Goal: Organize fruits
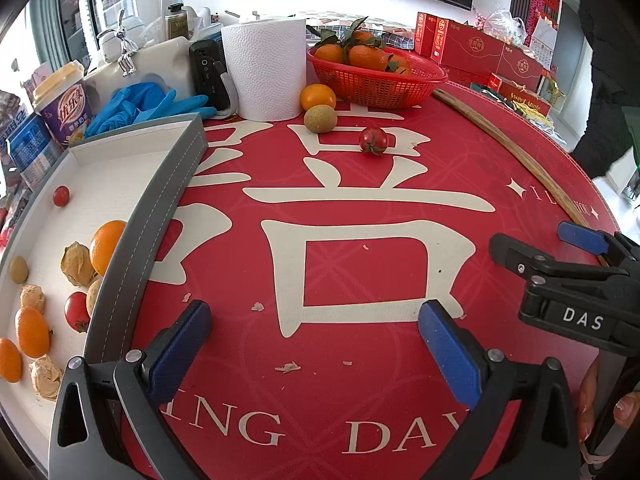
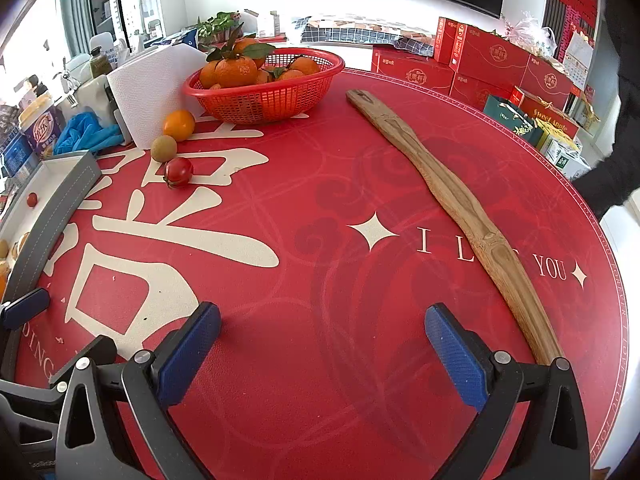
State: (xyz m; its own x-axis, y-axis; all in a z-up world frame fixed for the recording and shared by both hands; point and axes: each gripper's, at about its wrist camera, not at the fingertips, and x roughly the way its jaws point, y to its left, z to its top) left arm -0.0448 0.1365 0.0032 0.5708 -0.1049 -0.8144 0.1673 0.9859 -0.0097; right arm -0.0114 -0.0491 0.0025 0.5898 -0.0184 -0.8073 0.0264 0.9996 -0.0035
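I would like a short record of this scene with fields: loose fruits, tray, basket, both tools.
loose fruits: orange, brownish-green fruit, tomato, on the red mat
tray: holds small oranges, tomatoes, other fruits
basket: red, leafy oranges inside
left tool: open, holds nothing
right tool: open, holds nothing

A tray [image 1: 168,184] is set at the left edge of the round table [image 1: 360,380], and in it a small tomato [image 1: 61,195] is found toward the far end, with an orange [image 1: 106,246] and further fruits gathered nearer. By the far edge a basket [image 2: 272,100] filled with mandarins [image 2: 234,72] is placed, with a paper roll [image 2: 148,96] to its left. Before these, an orange [image 2: 179,124], a round fruit [image 2: 163,148] and a tomato [image 2: 178,171] are lined up toward the centre, and a wooden stick [image 2: 452,204] is laid along the right edge.
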